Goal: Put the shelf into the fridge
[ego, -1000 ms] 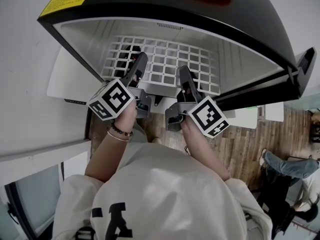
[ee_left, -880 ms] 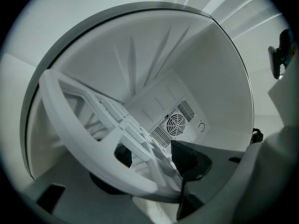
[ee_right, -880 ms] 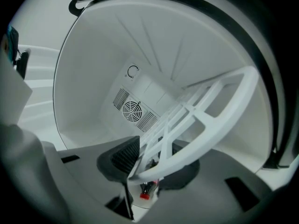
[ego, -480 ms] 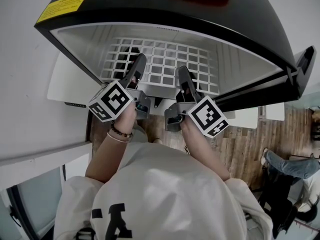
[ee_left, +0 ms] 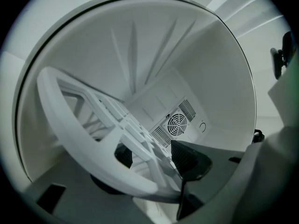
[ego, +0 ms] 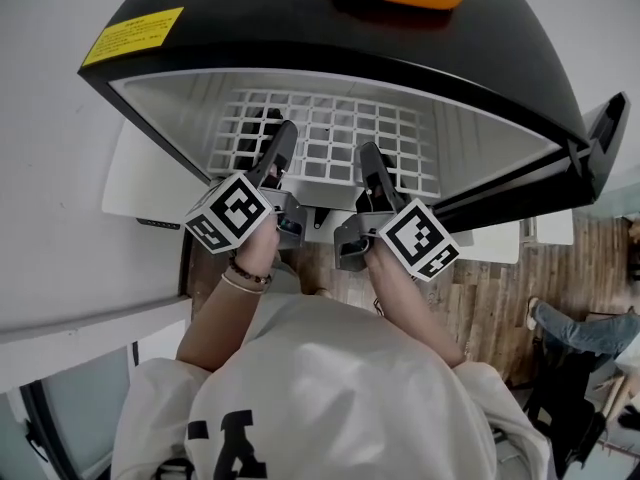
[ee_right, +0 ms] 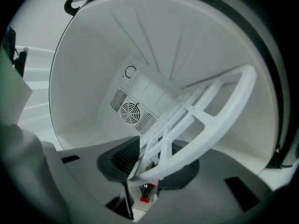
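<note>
gripping the shelf [ego: 335, 133] by its front rail, we have left claw [ee_left: 156, 158] and right claw [ee_right: 153, 162] both closed on it side by side; grid extends ahead of the claws into the open fridge [ego: 300, 28] cavity.

Reads as smooth white moulded plastic on shelf [ego: 330, 143], slight sheen. Same smooth white plastic on fridge liner [ego: 480, 138]; gloss black on fridge shell [ego: 300, 18]. Matt black ribbed pads [ee_right: 122, 157] on right tongs [ee_right: 152, 164]. Wood planks on floor [ego: 500, 308].
</note>
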### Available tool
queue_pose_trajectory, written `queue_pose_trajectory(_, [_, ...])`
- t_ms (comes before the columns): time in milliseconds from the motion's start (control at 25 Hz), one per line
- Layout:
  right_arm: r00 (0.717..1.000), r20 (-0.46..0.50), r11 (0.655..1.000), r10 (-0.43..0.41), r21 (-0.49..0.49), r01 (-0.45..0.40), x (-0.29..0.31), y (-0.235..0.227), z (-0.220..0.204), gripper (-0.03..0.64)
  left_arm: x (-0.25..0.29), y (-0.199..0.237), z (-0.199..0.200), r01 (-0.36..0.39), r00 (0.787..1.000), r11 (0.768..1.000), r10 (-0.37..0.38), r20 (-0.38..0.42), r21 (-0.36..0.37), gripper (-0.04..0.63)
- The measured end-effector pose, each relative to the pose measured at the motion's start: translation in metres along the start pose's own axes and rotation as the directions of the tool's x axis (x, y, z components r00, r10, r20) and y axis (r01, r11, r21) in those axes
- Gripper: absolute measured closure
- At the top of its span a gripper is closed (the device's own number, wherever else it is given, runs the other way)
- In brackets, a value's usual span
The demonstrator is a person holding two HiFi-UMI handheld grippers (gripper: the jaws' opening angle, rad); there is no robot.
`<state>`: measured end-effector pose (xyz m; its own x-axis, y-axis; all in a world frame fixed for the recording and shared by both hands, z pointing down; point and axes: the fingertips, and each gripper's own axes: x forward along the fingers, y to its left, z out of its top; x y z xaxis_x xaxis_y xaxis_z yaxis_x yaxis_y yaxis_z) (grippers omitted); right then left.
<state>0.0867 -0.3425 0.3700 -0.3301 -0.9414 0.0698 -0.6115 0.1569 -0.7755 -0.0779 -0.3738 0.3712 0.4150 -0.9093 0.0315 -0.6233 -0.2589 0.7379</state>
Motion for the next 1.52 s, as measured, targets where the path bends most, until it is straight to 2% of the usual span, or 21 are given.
queue_pose_trajectory(1520, [1.0,-0.002,1.0,-0.002,0.024,0.002,0.018,-0.004,0.006,0.483,0.018,0.005,0.005,-0.001,1.0,1.0,0.001,-0.004,-0.009,0.337])
